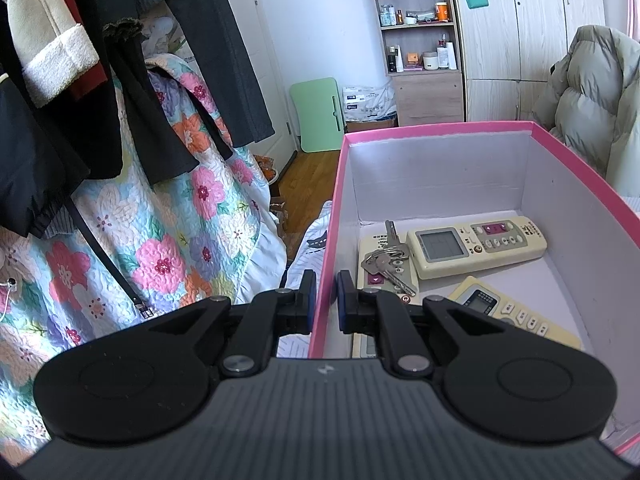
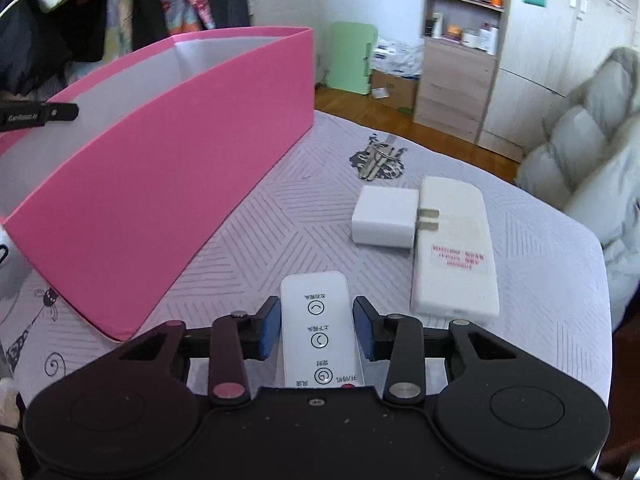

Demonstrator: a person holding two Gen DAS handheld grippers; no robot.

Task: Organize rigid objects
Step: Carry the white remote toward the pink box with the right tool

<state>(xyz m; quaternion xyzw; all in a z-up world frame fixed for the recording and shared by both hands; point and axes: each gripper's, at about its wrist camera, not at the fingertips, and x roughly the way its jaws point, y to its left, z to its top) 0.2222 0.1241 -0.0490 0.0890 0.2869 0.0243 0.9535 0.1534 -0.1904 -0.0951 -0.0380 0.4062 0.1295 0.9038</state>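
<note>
My left gripper (image 1: 325,280) is shut on the left wall of the pink box (image 1: 440,128), one pad outside and one inside. In the box lie a cream remote (image 1: 476,246), a bunch of keys (image 1: 386,258) on a second remote (image 1: 374,280), and a third remote (image 1: 516,312). My right gripper (image 2: 317,305) points down at the bed, its blue pads against both long edges of a slim white remote (image 2: 318,328) lying face up. Beyond it lie a white charger plug (image 2: 384,222), a white remote (image 2: 454,248) face down, and more keys (image 2: 378,158). The pink box (image 2: 160,184) stands to the left.
A grey patterned bedspread (image 2: 540,280) carries everything; its edge drops off on the right. A padded jacket (image 2: 592,148) hangs at the far right. Dark clothes (image 1: 100,100) and a floral quilt (image 1: 160,240) hang left of the box. Shelves (image 1: 420,20) stand by the far wall.
</note>
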